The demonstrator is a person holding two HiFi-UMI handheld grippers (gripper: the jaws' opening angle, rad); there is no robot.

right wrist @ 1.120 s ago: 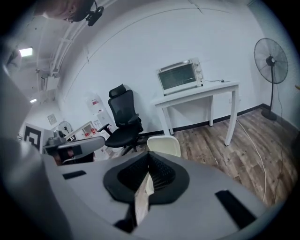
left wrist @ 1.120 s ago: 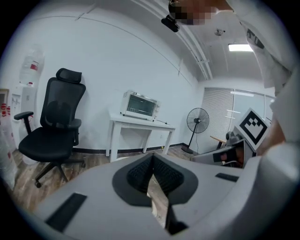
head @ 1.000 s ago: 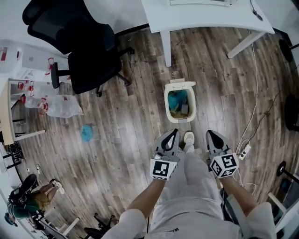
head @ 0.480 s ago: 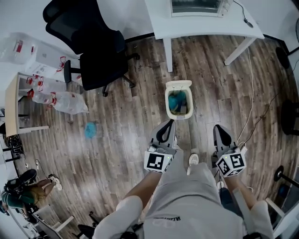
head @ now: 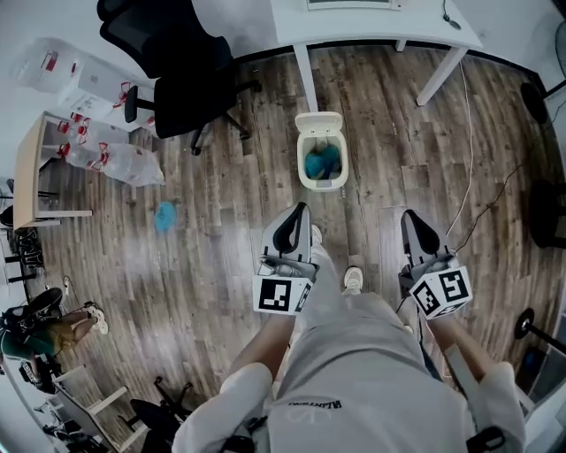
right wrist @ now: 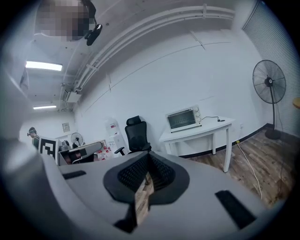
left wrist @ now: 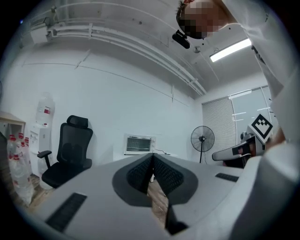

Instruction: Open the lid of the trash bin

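Fingers of the left gripper (head: pixel 297 212) and of the right gripper (head: pixel 409 216) are clenched with nothing between them. Both grippers are held low in front of the person's legs, side by side and apart, pointing forward. Ahead of them on the wood floor (head: pixel 221 257) stands the trash bin (head: pixel 323 183) — nearer the left gripper than the right, touched by neither. Its lid (head: pixel 318 122) is up, tipped back on the far side toward the white bench (head: pixel 371 25), and something teal (head: pixel 320 161) shows inside. A black office chair (head: pixel 190 84) sits left of the bin, a clear plastic bag (head: pixel 119 165) farther left, and a small blue scrap (head: pixel 164 216) lies on the floor. In the left gripper view a toaster oven (left wrist: pixel 139 144) rests on the bench — a standing fan (left wrist: pixel 202 139) is to its right.
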